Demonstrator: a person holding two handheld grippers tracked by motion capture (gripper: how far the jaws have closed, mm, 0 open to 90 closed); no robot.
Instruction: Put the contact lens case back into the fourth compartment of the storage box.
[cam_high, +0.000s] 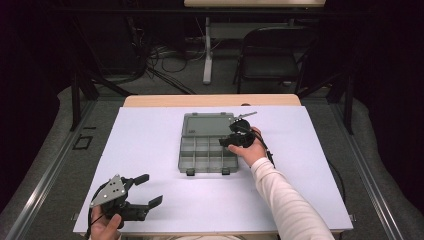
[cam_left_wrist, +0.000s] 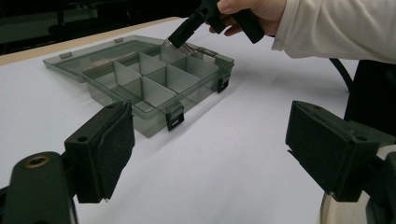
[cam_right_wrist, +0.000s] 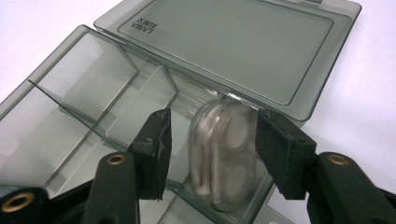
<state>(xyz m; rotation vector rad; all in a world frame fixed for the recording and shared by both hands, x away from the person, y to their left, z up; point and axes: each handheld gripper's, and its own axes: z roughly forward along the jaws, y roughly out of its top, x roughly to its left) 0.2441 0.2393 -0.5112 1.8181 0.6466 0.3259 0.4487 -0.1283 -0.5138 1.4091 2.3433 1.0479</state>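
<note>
Right gripper (cam_right_wrist: 210, 154) jaws slightly parted around clear capsule case (cam_right_wrist: 223, 156) over organizer box (cam_right_wrist: 84, 88); left gripper (cam_high: 145, 190) wide, empty.

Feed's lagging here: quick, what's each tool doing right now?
Left tool: open, holding nothing.
Right tool: open over the organizer box; small clear case between the jaws, left pad clear of it.

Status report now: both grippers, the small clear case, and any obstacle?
Left gripper open, idle near table edge. Right gripper open around small clear plastic case, over grey compartment box. No obstacle seen.
</note>
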